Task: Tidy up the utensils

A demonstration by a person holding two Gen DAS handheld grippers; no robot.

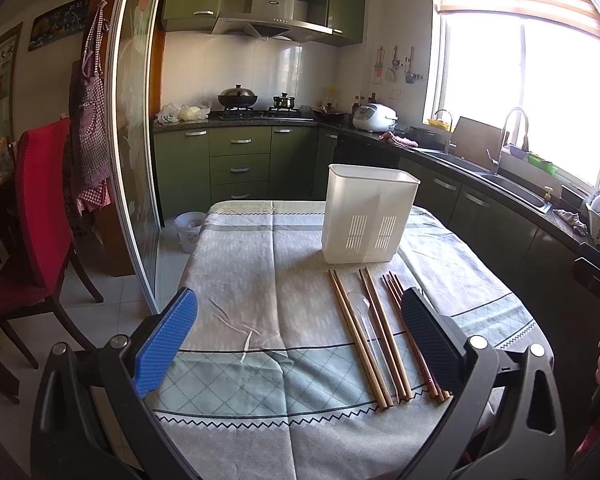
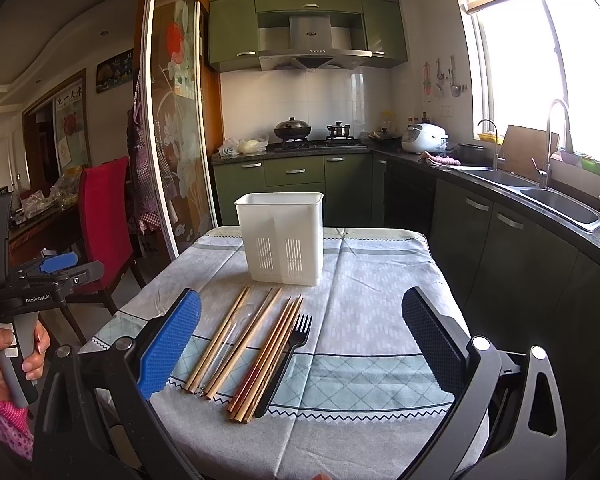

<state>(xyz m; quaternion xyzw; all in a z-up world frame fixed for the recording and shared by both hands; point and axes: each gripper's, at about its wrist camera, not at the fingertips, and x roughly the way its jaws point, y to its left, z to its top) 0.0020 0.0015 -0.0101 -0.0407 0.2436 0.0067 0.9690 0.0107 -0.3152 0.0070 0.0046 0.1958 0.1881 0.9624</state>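
A white slotted utensil holder point(image 1: 366, 216) point(image 2: 282, 236) stands upright on the clothed table point(image 1: 260, 280) point(image 2: 360, 300). In front of it lie several wooden chopsticks point(image 1: 358, 336) point(image 2: 236, 340), a clear plastic spoon point(image 1: 364, 320) point(image 2: 230, 344) among them, darker chopsticks point(image 1: 412, 336) point(image 2: 272, 356) and a black plastic fork point(image 2: 290, 356). My left gripper point(image 1: 300, 320) is open and empty above the table, left of the utensils. My right gripper point(image 2: 300, 328) is open and empty, with the utensils between its fingers below.
The left gripper also shows at the left edge of the right wrist view point(image 2: 56, 272). A red chair point(image 1: 40, 216) point(image 2: 104, 224) stands left of the table. A small bin point(image 1: 188, 230) sits on the floor. Green cabinets, stove and sink point(image 2: 560, 200) line the back and right.
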